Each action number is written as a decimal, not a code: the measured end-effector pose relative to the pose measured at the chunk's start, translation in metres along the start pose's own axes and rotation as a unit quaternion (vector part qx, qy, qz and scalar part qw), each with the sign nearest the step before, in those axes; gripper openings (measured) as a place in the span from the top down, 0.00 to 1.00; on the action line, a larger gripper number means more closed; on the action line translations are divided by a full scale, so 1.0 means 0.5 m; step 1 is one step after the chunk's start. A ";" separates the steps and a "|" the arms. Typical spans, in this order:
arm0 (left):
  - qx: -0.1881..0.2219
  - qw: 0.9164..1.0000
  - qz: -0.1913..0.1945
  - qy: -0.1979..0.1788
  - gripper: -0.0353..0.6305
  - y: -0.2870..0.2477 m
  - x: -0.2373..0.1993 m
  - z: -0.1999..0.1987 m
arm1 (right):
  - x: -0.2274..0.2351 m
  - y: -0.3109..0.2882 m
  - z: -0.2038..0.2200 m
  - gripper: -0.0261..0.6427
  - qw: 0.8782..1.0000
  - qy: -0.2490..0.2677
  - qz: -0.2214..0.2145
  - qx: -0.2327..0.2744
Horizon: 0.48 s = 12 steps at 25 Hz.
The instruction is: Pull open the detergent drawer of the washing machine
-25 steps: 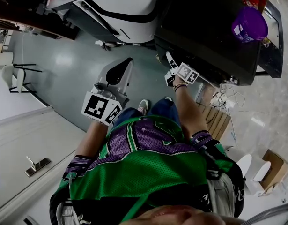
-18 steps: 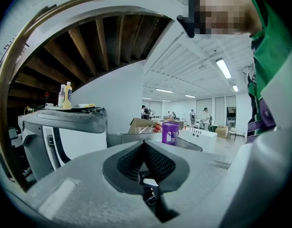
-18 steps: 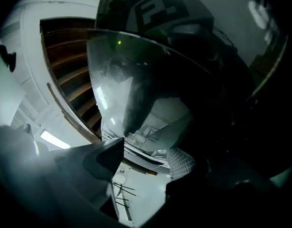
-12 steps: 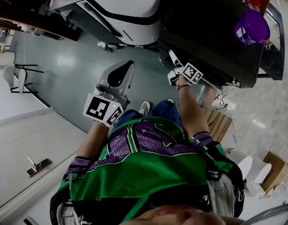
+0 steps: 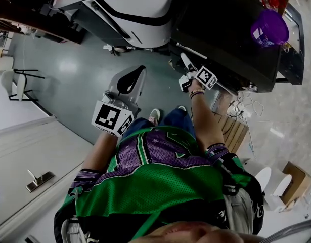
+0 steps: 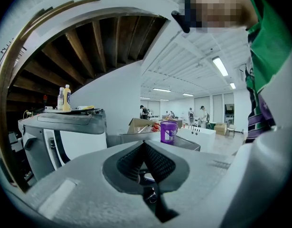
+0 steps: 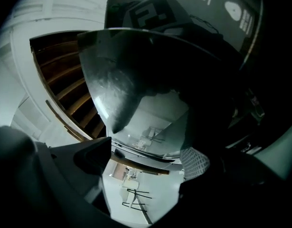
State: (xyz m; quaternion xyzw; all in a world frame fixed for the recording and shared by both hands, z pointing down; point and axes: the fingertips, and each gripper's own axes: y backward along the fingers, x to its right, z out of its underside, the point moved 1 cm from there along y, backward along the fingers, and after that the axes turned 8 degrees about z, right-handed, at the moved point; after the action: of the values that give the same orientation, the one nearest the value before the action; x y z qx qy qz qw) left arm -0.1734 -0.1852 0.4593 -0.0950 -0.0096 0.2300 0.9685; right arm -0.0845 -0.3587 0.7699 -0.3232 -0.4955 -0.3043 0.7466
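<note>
The dark washing machine (image 5: pixel 231 29) fills the upper right of the head view. My right gripper (image 5: pixel 184 61) is at its front face, near the left corner, pointing about level. A thin pale edge (image 5: pixel 189 49) runs along the front just past the fingertips; I cannot tell whether it is the detergent drawer. In the right gripper view the right gripper (image 7: pixel 145 159) has its jaws wide and opening. A glossy dark curved panel (image 7: pixel 117 89) hangs above the gap and no pad presses on it. My left gripper (image 5: pixel 136 71) (image 6: pixel 145 148) hangs shut and empty over the floor.
A purple cup (image 5: pixel 269 27) (image 6: pixel 168 131) stands on top of the dark machine. A white and grey appliance (image 5: pixel 130 9) sits to its left. A chair (image 5: pixel 18 82) is at the far left, with cardboard (image 5: pixel 233 128) and cables by my right leg.
The right gripper has rolled and edged up along the machine's front, and a pale edge now shows past its tips. The left gripper has stayed put.
</note>
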 end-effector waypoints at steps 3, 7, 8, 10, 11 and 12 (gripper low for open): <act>0.002 1.000 0.001 -0.005 0.92 0.006 0.008 -0.003 | -0.001 0.000 -0.007 0.28 0.999 -0.036 0.007 0.007; 0.000 1.000 0.000 -0.013 0.92 0.021 0.013 0.000 | -0.001 0.002 -0.015 0.27 0.997 -0.081 0.008 0.018; 0.000 1.000 -0.001 -0.014 0.92 0.025 0.013 0.000 | 0.000 0.005 -0.020 0.27 0.995 -0.101 0.005 0.024; 0.001 1.000 -0.002 -0.014 0.92 0.032 0.014 -0.002 | 0.006 0.010 -0.030 0.27 0.990 -0.138 0.000 0.037; 0.002 1.000 -0.002 -0.013 0.92 0.036 0.014 -0.003 | 0.007 0.011 -0.032 0.27 0.988 -0.148 0.000 0.040; 0.004 1.000 -0.002 -0.011 0.92 0.040 0.014 -0.004 | 0.006 0.011 -0.032 0.27 0.987 -0.154 0.001 0.041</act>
State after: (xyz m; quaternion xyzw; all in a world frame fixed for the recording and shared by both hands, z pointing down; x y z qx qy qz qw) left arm -0.1759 -0.1650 0.4535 -0.0886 -0.0200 0.2289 0.9692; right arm -0.0705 -0.3684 0.7671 -0.3360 -0.6161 -0.2294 0.6745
